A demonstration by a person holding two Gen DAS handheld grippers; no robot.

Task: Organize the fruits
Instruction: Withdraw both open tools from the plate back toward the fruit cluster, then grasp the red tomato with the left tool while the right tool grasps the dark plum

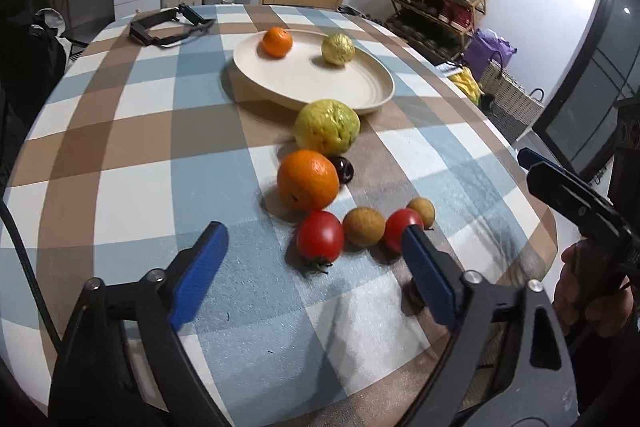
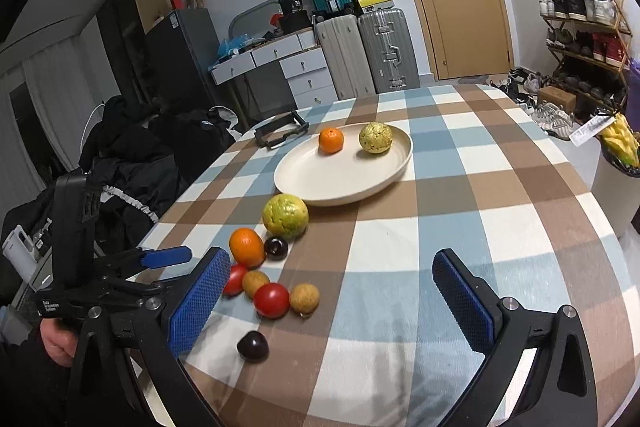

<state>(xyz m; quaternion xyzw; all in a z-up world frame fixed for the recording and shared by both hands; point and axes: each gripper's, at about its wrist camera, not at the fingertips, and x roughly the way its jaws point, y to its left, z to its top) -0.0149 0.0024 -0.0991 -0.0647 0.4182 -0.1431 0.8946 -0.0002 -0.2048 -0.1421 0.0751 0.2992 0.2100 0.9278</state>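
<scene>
1. From the left wrist camera, we see the left gripper (image 1: 314, 259) held above the checked tablecloth (image 1: 120, 147), its blue fingers (image 1: 200, 267) spread wide and holding nothing. The cream plate (image 1: 360, 95) is our landmark: on it sit a small orange (image 1: 277, 42) and a yellow-green guava (image 1: 338, 49). Just in front of the plate's near rim lies a larger guava (image 1: 327, 126); nearer to us a big orange (image 1: 308, 179) touches a dark plum (image 1: 344, 169). Closest to the gripper, a row runs tomato (image 1: 320, 235), brown longan (image 1: 364, 227), second tomato (image 1: 400, 227), second longan (image 1: 421, 211). Beyond the plate lies a black strap buckle (image 1: 168, 25). The right gripper (image 1: 580, 203) shows at the frame's right edge; we cannot tell its jaw state here.

2. From the right wrist camera, we see the right gripper (image 2: 332, 291) with fingers wide apart, empty, over the cloth in front of the plate (image 2: 320, 179). The same fruit cluster lies near of the plate, left of centre, and another plum (image 2: 253, 345) sits alone, farthest from the plate.
</scene>
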